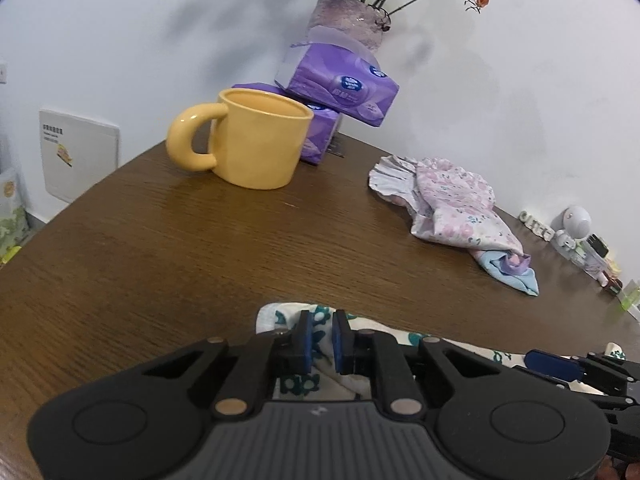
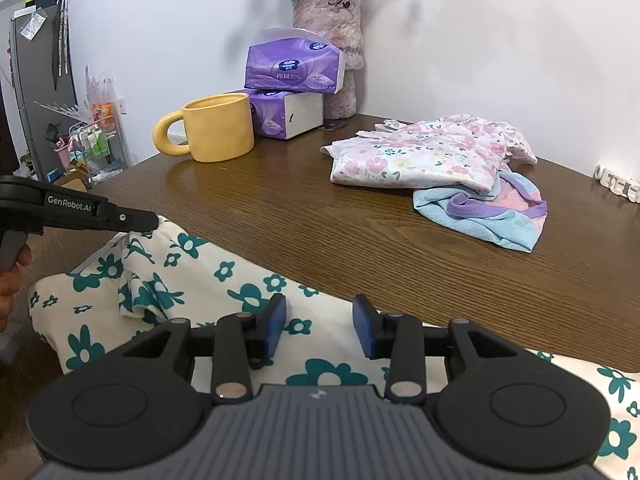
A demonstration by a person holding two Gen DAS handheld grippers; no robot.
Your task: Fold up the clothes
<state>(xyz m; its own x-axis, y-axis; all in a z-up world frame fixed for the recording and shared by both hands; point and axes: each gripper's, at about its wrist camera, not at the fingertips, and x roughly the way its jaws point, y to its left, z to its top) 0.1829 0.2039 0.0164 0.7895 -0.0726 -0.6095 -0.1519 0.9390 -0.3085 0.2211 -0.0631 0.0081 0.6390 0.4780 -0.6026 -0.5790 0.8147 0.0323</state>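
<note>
Against a plain white wall, your brown wooden counter (image 2: 320, 216) carries the work: the cream garment with teal flowers (image 2: 224, 280) lies along its near edge, spilling off toward you. Its long axis appears to run side to side along that edge, though both ends pass out of sight, so which end is collar or hem you cannot tell.

Your left claw (image 1: 322, 338) is nearly closed on a bunched corner of that cloth — the blue pads pinch a fold between them. Your right claw (image 2: 320, 330) hovers partway open over the middle of the garment, nothing between its pads.

You look to be at the gather-and-spread stage, with no clean fold laid yet. The next move calls for the right claw to take a matching edge so the cloth can be drawn flat onto the counter — keep the two grips level, or the fabric will twist.

Farther back sit a floral pink garment (image 2: 420, 156) on a blue-and-purple one (image 2: 492, 216), a yellow mug (image 2: 218, 128), stacked purple tissue packs (image 2: 294, 68) and a vase (image 2: 332, 20).
</note>
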